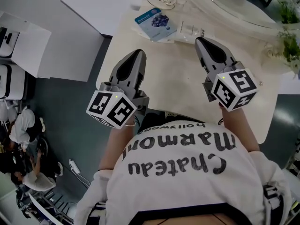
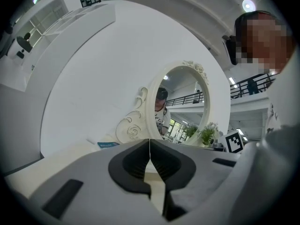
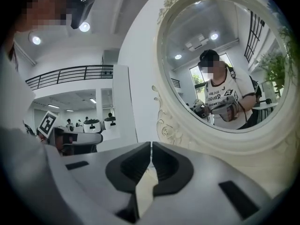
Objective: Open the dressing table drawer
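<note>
The left gripper (image 1: pixel 139 54) and the right gripper (image 1: pixel 199 41) hang over the cream table (image 1: pixel 173 76). Both have their fingers pressed together and hold nothing. The drawer does not show. I think it hides under the table's edge at 6 o'clock, behind the shirt (image 1: pixel 187 172). It is likely hard wood that slides straight out. Its front knob looks like the best place to grab.

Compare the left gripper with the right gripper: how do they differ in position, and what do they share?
The left gripper hangs over the dressing table's near left corner; the right gripper reaches farther in over the top. The mirror fills most of the right gripper view but looks smaller in the left gripper view. Both have their jaws shut on nothing.
</note>
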Tool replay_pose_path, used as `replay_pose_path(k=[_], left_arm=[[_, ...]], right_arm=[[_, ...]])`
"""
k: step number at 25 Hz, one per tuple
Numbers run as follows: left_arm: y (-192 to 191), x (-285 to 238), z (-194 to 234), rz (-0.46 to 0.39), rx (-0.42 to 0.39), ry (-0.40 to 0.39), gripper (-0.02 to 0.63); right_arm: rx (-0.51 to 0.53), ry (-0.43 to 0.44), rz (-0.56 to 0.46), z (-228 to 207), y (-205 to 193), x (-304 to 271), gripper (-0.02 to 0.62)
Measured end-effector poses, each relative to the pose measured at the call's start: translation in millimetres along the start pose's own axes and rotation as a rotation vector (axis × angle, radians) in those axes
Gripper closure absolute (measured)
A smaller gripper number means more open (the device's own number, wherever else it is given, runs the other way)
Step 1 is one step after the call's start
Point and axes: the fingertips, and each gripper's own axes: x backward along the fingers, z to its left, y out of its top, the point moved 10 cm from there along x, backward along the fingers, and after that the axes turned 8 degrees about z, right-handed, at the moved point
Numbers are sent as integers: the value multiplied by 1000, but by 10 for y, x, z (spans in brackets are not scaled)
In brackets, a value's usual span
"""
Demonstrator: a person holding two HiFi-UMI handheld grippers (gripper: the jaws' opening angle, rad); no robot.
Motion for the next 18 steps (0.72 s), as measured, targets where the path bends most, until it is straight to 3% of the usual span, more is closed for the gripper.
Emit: replay_pose_path(k=[10,18], left_arm=[[-220,-357,113,114,-7,25,583],[-516,-661,314,267,-18,90,583]], right_arm=[[-46,-34,10,-284,-102,63,568],[-84,-65,12,-482,-127,85,568]])
